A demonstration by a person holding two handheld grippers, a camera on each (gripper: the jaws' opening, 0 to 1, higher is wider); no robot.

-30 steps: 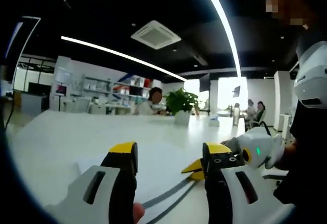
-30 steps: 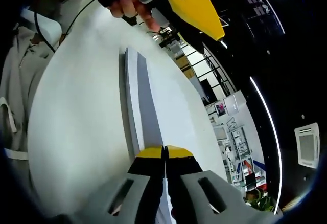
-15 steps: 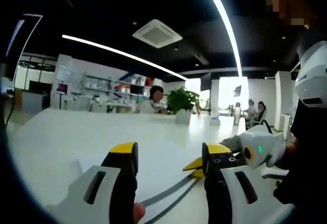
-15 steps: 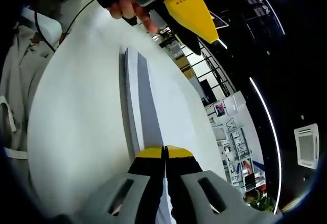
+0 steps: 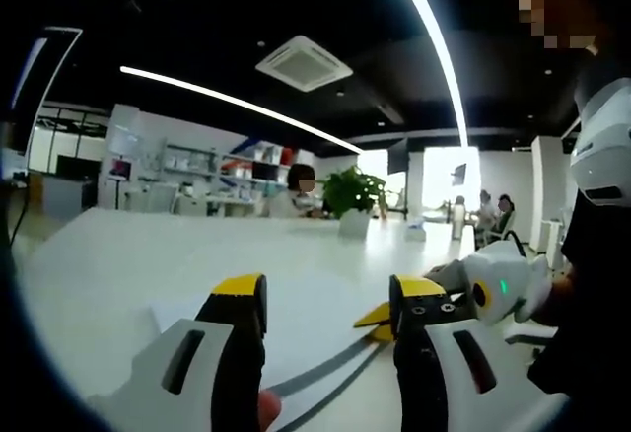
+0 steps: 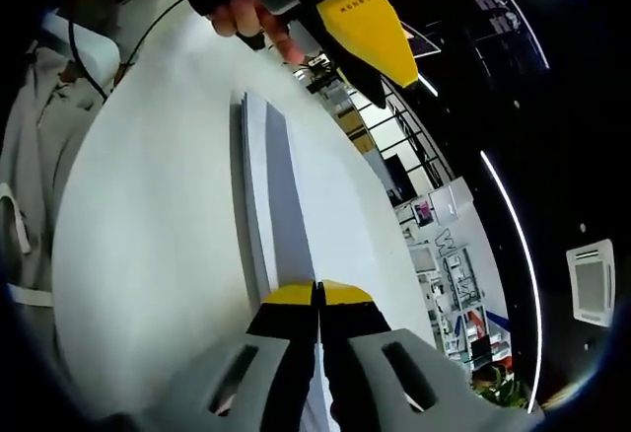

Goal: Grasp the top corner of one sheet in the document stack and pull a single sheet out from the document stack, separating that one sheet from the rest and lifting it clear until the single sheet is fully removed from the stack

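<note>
Sheet (image 6: pixel 296 171) lengthwise from right tool (image 6: pixel 317 294) (pinched)

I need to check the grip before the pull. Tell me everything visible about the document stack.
The document stack is a low pile of white sheets lying flat on the white table. A grey shadow band runs beside its layered edge. The right gripper, jaws closed, pinches a sheet at the near end. In the left gripper view, the left gripper is open above the paper.

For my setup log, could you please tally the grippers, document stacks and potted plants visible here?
Grippers: 2, the left gripper and the right gripper
Document stacks: 1, the document stack on the white table
Potted plants: 1, the potted plant
Total: 4
</note>
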